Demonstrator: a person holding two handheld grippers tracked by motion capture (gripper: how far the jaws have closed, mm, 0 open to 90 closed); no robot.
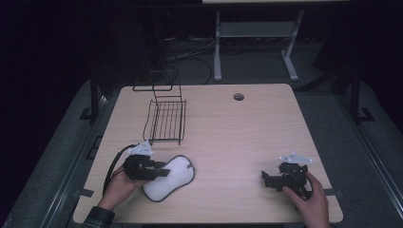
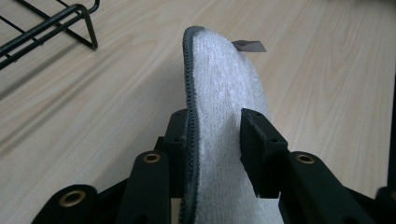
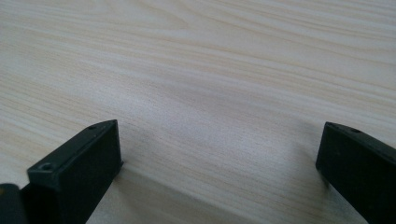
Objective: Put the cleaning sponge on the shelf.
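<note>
A white fluffy pad (image 1: 172,179) with a grey stitched edge lies near the front left of the wooden table (image 1: 247,137). My left gripper (image 1: 164,171) reaches in from the pad's left end. In the left gripper view the pad (image 2: 224,84) stands on edge between the jaws, and both pads of the left gripper (image 2: 217,137) press against it, one on the grey rim and one on the white face. A grey tab (image 2: 250,45) sticks out at the pad's far end. My right gripper (image 1: 265,179) rests at the front right, and in its own view the right gripper (image 3: 219,154) has its jaws wide apart over bare wood.
A black wire rack (image 1: 165,121) stands just behind the pad, and its foot (image 2: 46,28) shows at the upper left of the left gripper view. A round cable hole (image 1: 238,97) sits near the table's far edge. Bare wood stretches between the two grippers.
</note>
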